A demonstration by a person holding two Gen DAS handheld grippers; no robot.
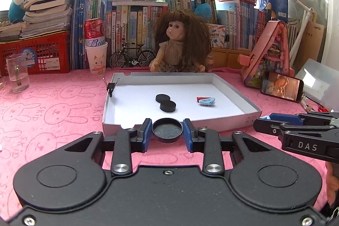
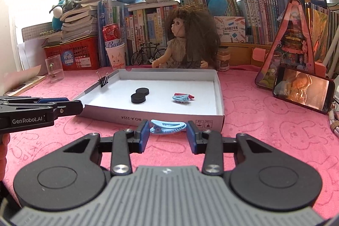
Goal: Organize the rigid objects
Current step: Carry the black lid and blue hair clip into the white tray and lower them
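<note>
Two tongs hover near the shallow white cardboard tray [image 1: 235,86] on the pink table [image 1: 53,103]. Left tongs [image 1: 167,130] clamp a round black cap [image 1: 167,130]. Right tongs [image 2: 168,127] grip a light-blue plastic hair clip [image 2: 168,126] by its ends. Inside the tray: two black round discs [image 1: 166,102] touching, left of centre; a blue clip against a red one [image 1: 206,100], right. Black binder clip [image 1: 111,86] on the left wall.

You had a round black cap [image 1: 167,129] clamped between your left jaws, hollow side up; a light-blue hair clip [image 2: 168,127] sat crosswise between your right jaws, toothed edge down.
</note>
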